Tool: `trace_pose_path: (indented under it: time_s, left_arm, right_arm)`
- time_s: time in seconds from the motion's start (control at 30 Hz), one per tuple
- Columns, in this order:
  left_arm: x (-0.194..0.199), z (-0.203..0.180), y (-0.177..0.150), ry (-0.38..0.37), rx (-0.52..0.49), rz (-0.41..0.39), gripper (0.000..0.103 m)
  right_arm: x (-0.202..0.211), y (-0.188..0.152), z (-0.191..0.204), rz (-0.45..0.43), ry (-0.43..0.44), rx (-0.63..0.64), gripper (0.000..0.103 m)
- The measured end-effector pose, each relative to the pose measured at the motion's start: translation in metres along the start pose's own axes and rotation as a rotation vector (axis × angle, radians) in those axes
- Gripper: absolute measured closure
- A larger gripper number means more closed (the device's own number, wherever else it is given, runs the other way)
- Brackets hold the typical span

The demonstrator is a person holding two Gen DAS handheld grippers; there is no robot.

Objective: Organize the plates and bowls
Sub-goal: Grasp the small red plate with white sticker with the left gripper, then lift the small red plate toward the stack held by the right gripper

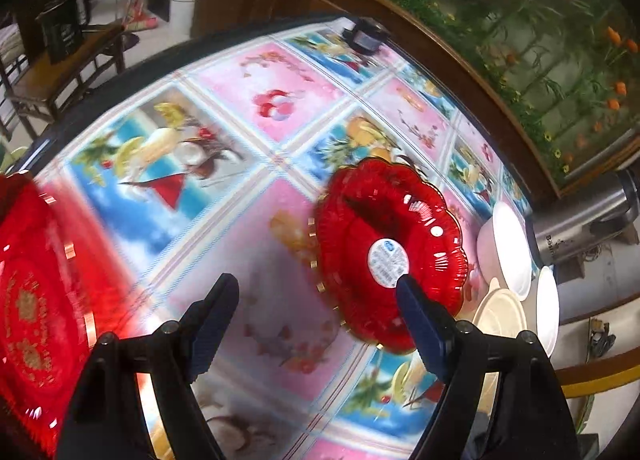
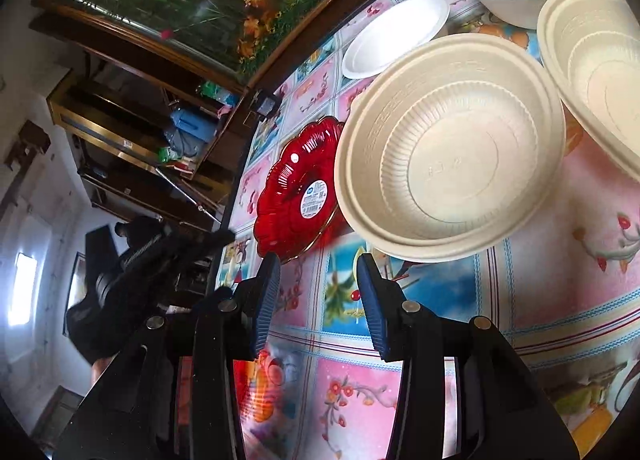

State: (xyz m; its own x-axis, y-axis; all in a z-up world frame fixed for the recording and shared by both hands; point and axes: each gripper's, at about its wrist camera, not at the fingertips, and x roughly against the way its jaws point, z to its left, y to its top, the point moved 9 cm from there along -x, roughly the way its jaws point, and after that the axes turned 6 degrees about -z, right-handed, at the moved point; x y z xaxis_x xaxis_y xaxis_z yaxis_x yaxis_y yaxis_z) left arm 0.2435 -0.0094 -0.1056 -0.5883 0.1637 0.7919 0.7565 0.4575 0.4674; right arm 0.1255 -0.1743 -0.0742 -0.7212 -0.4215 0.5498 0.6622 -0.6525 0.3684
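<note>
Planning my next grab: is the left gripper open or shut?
Open: the left gripper jaws stand wide apart over the tablecloth, nothing between them.

A glossy patterned cloth (image 1: 256,107) is covering the surface, its squares showing fruit, blossoms and tropical drinks on pink and blue grounds. A small black box-like object (image 1: 365,35), too blurred to name, is sitting at the cloth's far edge. Behind the surface, a large picture of orange flowers (image 1: 532,31) in a brown wooden frame is leaning or hanging along the wall. A steel vacuum flask (image 1: 580,215) is showing beside the frame, its lettering only partly legible. A wooden chair (image 1: 60,75) is standing on the floor off to one side, and a white bucket (image 1: 182,5) is standing farther back.
</note>
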Motion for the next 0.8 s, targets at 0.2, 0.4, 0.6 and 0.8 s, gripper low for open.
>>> trace_pose_path:
  time_s: [0.2, 0.4, 0.6, 0.8]
  left_arm:
    - [-0.027, -0.006, -0.007, 0.008, -0.032, 0.046, 0.024]
    - [-0.035, -0.005, -0.009, -0.024, -0.004, 0.048, 0.059]
    - [-0.043, -0.003, -0.010, -0.036, -0.003, 0.068, 0.092]
    - [-0.037, 0.000, -0.018, -0.060, -0.016, 0.079, 0.093]
  right_arm:
    - [-0.005, -0.004, 0.000, 0.018, 0.004, -0.011, 0.063]
    - [-0.028, -0.011, 0.014, 0.083, 0.163, -0.084, 0.054]
    - [-0.039, -0.010, 0.013, 0.048, 0.088, -0.039, 0.054]
    - [-0.044, 0.000, -0.001, 0.019, 0.068, -0.104, 0.054]
